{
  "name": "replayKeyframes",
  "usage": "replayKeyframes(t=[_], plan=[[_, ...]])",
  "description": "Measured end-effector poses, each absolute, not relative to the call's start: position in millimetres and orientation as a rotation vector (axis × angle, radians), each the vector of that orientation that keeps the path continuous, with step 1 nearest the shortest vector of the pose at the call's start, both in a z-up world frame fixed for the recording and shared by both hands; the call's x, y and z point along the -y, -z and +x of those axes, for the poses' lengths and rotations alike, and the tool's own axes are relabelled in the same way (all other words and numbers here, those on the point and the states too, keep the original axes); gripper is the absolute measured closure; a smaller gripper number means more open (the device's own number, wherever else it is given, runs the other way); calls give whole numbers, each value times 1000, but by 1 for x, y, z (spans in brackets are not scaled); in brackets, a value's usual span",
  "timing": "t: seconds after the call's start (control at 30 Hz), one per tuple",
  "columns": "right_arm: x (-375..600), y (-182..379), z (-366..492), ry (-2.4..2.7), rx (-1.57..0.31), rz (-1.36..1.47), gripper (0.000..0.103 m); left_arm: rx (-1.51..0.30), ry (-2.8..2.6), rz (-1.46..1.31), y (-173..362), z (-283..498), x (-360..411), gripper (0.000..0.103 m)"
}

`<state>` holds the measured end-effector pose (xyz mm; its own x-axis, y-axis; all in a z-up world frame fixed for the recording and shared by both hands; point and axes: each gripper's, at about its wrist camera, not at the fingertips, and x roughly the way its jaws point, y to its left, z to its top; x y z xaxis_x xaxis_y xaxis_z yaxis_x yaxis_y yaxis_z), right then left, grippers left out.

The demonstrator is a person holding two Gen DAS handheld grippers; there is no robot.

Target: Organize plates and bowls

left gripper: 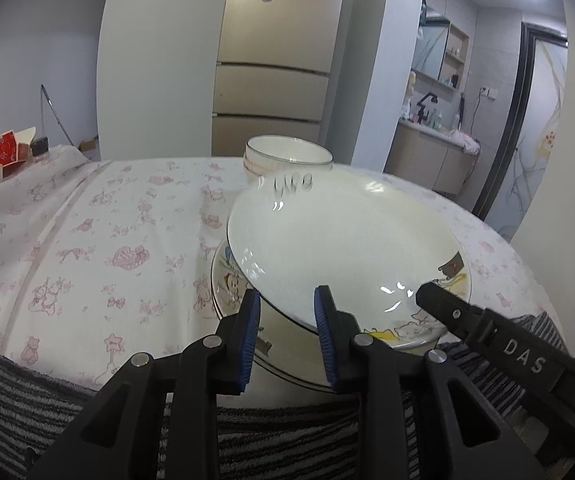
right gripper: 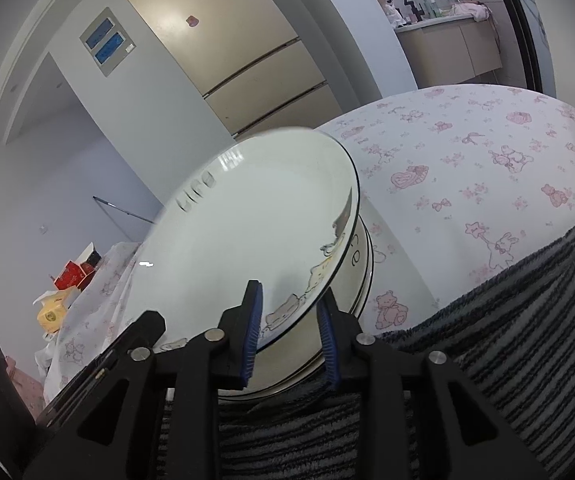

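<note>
Left wrist view first — the left gripper (left gripper: 287, 312) has its blue pads (left gripper: 249, 336) astride the near rim of a tilted white plate (left gripper: 339, 240), and they look clamped on that rim. The plate leans up and away, its low edge between the fingers, above a cartoon-printed plate (left gripper: 415, 330) lying on the pink-patterned tablecloth (left gripper: 87, 240). Behind the raised plate, a stack of white bowls (left gripper: 287, 158) stands on the table. From the right, the black tip of the right gripper (left gripper: 439, 304) reaches the plate's other side.

Right wrist view now — the right gripper (right gripper: 291, 312) straddles the same white plate (right gripper: 247, 220) at its near edge, one pad above the face, the other below the rim. Whether the pads press on it I cannot tell; there seems a little slack. Beneath it sits the plate stack (right gripper: 363, 264) on the tablecloth (right gripper: 487, 160), with a grey striped towel (right gripper: 507, 320) at the near edge.
</note>
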<state>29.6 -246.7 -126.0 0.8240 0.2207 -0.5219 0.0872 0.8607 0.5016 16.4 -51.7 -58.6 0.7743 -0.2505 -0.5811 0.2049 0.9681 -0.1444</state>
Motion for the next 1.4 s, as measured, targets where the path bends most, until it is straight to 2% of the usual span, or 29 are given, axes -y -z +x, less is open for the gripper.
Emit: replayKeyframes(t=[0.13, 0.23, 0.33, 0.43, 0.57, 0.93, 0.97, 1.07, 1.1, 1.17, 1.27, 1.4], plan=[[234, 125, 31, -65, -612, 457, 75, -640, 245, 60, 66, 12, 75, 92], [244, 130, 38, -7, -633, 496, 81, -707, 254, -93, 65, 25, 47, 94], [250, 131, 38, -10, -630, 523, 83, -630, 216, -160, 50, 25, 20, 94], [250, 131, 39, -16, -632, 519, 83, -591, 144, -244, 46, 35, -6, 94], [249, 130, 36, -12, -628, 516, 83, -688, 143, -350, 63, 51, -28, 93], [245, 126, 35, 9, -632, 479, 81, -710, 233, -430, 69, 54, -32, 93], [244, 126, 35, 10, -635, 476, 81, -716, 229, -440, 69, 55, -34, 88], [243, 124, 34, 5, -648, 474, 80, -720, 214, -446, 69, 57, -36, 55], [243, 123, 34, 3, -652, 474, 80, -711, 210, -448, 68, 56, -36, 49], [243, 122, 32, 4, -656, 471, 80, -703, 209, -457, 68, 55, -38, 48], [242, 122, 31, 21, -665, 454, 80, -709, 202, -472, 69, 56, -41, 41], [243, 123, 29, 44, -680, 446, 82, -710, 194, -494, 70, 56, -46, 40]])
